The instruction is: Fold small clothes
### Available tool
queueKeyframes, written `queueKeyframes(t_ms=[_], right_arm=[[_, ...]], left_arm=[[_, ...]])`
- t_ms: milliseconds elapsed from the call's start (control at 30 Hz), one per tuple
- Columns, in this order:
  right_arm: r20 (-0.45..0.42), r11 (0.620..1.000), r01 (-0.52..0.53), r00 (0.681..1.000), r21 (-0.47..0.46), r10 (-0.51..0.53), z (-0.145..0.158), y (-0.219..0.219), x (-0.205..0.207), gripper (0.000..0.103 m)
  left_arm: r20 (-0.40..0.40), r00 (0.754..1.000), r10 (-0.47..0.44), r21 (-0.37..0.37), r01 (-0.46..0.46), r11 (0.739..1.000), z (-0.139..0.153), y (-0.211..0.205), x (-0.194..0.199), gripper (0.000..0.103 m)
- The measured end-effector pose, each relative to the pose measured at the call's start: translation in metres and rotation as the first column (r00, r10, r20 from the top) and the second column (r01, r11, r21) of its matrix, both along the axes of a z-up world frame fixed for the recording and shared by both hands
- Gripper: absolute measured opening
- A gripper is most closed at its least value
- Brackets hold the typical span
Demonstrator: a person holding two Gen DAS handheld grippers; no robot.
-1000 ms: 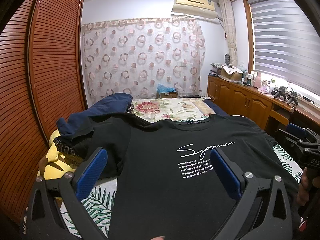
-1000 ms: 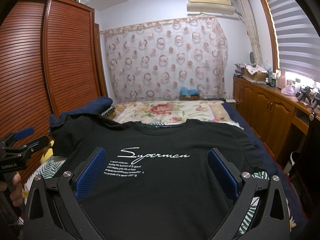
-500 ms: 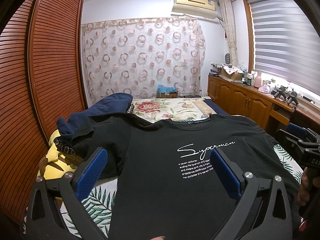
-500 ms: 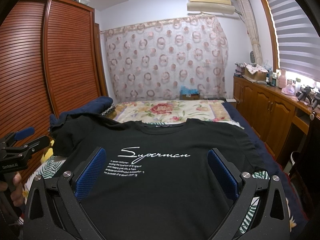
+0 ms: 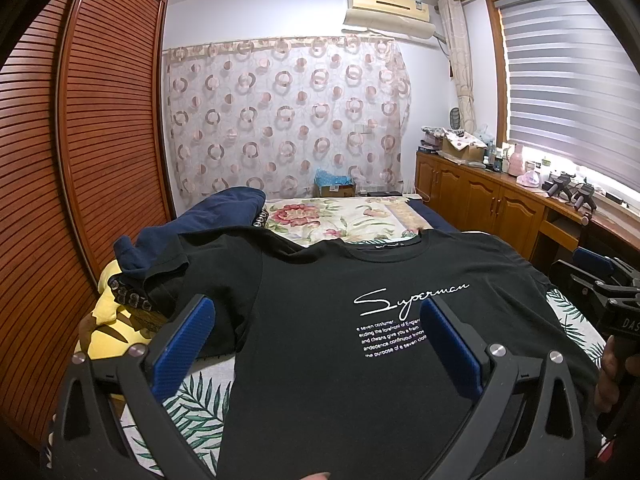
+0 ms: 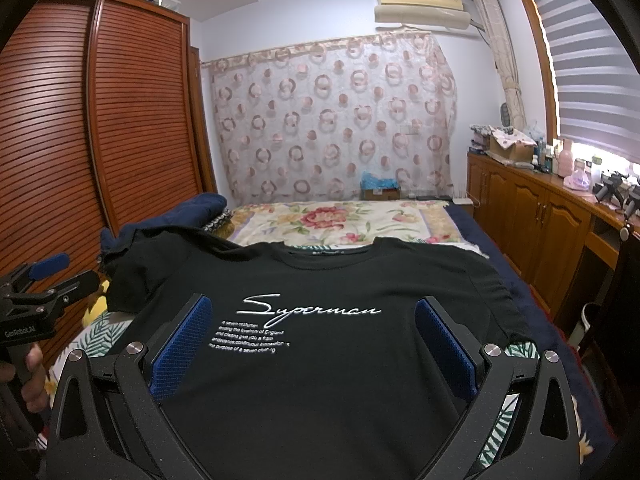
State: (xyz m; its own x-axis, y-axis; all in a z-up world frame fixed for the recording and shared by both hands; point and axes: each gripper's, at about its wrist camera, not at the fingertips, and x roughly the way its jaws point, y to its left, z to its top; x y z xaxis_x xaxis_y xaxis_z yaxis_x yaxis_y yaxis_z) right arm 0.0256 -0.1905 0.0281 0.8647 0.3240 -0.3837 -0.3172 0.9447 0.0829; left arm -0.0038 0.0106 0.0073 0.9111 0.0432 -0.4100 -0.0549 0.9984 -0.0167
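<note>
A black T-shirt (image 5: 340,340) with white "Superman" lettering lies spread flat, front up, on the bed; it also shows in the right wrist view (image 6: 320,340). Its left sleeve rests on a pile of clothes. My left gripper (image 5: 316,320) is open and empty, held above the shirt's lower left part. My right gripper (image 6: 312,320) is open and empty, held above the shirt's lower middle. Each gripper shows at the edge of the other's view: the right one (image 5: 600,284), the left one (image 6: 52,276).
A pile of navy, black and yellow clothes (image 5: 160,260) lies at the bed's left by the slatted wardrobe (image 5: 80,160). A floral quilt (image 5: 332,220) covers the far bed. Wooden cabinets (image 5: 500,208) with clutter run along the right under the window.
</note>
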Motion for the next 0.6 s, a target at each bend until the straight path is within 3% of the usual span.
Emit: queueKeyframes(t_ms=[333, 600], right_arm=[[-0.002, 1.000, -0.003, 1.000, 0.002, 0.003, -0.003, -0.001, 0.001, 0.103], [-0.058, 0.998, -0.055, 0.997, 0.011, 0.056, -0.026, 0.003, 0.011, 0.103]], left_arm=[[-0.014, 1.000, 0.004, -0.002, -0.004, 1.000, -0.001, 0.006, 0.003, 0.103], [-0.057, 0.998, 0.024, -0.012, -0.025, 1.000, -0.017, 0.032, 0.013, 0.103]])
